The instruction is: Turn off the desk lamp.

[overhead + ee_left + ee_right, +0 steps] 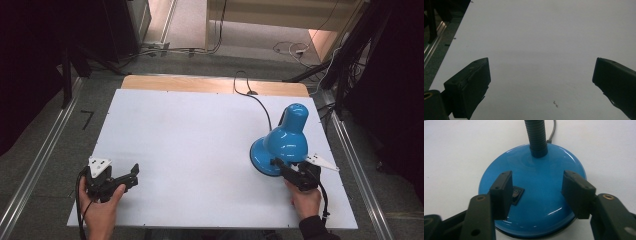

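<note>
From above we saw the blue lamp (285,142) standing at the table's (190,140) right side, the right tool (277,165) at its base. Its own view revealed a black switch (516,194) beside one jaw, jaws apart, gripping nothing. The left tool (541,85) gaped wide over bare table.

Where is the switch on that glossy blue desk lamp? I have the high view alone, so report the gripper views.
Observer: A small black rocker switch sits on the round blue lamp base, before the black ribbed neck.
Operator: Report the right gripper.
Observer: The right gripper hangs open above the base, one jaw at the switch, nothing clamped.
Operator: Now the left gripper.
Observer: The left gripper is open over bare white table.
</note>
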`<state>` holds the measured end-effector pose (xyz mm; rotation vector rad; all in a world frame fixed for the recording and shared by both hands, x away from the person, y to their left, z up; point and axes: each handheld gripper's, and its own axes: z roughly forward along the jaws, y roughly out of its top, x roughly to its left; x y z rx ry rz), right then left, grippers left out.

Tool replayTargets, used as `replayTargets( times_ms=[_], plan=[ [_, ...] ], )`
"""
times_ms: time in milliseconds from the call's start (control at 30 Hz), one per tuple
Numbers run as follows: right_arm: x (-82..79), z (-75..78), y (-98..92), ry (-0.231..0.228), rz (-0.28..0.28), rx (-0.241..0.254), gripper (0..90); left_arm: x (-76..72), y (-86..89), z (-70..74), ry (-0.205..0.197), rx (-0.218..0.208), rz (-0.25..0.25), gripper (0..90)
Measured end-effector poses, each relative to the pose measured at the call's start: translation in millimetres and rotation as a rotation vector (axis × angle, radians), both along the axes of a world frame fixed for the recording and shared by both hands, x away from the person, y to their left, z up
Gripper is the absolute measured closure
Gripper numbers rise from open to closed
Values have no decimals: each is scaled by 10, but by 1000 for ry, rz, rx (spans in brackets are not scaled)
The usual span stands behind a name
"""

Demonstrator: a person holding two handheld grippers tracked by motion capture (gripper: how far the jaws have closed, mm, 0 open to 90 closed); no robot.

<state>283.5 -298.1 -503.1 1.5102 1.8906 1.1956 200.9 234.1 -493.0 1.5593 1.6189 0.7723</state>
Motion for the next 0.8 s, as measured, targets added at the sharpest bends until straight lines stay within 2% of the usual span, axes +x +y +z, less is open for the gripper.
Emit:
replayTargets(
  times_ms=[167, 800],
  plan=[
    [3, 11, -18, 6, -3, 8, 326, -1, 3, 0, 1, -2, 3, 21],
    [0, 26, -68, 9, -6, 4, 266, -7, 11, 6, 1, -2, 4, 21]
  ],
)
